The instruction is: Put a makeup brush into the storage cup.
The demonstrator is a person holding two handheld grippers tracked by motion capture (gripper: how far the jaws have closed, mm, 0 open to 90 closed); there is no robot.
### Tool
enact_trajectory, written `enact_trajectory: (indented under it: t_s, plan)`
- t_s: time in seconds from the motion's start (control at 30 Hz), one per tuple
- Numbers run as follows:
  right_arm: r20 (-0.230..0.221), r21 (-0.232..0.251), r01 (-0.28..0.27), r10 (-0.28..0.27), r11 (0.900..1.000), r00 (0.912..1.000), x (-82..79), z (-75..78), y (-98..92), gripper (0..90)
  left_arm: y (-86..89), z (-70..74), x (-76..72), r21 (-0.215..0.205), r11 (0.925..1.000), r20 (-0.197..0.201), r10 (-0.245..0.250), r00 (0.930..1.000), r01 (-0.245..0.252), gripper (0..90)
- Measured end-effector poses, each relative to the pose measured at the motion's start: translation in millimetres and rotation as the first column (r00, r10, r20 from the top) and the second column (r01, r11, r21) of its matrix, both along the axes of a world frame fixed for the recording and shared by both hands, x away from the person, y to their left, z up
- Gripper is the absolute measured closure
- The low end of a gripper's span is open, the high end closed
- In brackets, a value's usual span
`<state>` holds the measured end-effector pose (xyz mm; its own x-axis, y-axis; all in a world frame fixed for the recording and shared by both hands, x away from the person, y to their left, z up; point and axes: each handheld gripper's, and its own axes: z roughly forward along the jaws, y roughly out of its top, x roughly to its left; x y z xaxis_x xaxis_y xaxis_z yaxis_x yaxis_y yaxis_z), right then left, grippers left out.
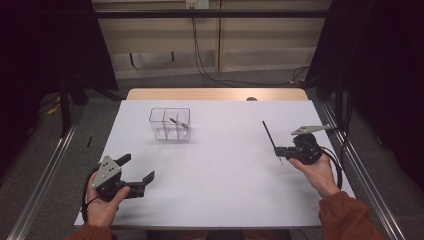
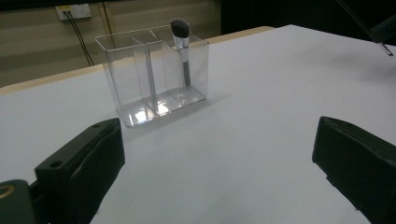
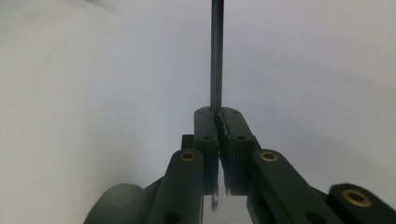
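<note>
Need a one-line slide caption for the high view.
Right gripper shut on a thin dark stick; left gripper open; clear organizer holds one brush.

No text, label, brand, number or sign can be read in any of the views.
</note>
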<state>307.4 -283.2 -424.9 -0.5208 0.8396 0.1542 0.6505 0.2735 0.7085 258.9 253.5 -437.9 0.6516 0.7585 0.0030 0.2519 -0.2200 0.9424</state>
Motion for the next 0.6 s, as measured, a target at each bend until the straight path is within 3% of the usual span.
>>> enact_trajectory:
  t_s: [0.23, 0.6]
  plan:
    - [0.101, 0.073, -0.009, 0.001, 0.997, 0.9949, -4.5, 1.3, -2.6, 86.9, 0.3, 0.0, 0.0, 0.001, 1.0, 0.001, 0.002, 1.0, -0.002, 2.3]
    - [0.178, 0.17, -0.033, 0.002, 0.985, 0.984, -13.2, 7.6, -11.8, 86.9, 0.6, 0.5, -0.7, 0.005, 1.0, 0.004, -0.001, 1.0, 0.001, 2.3]
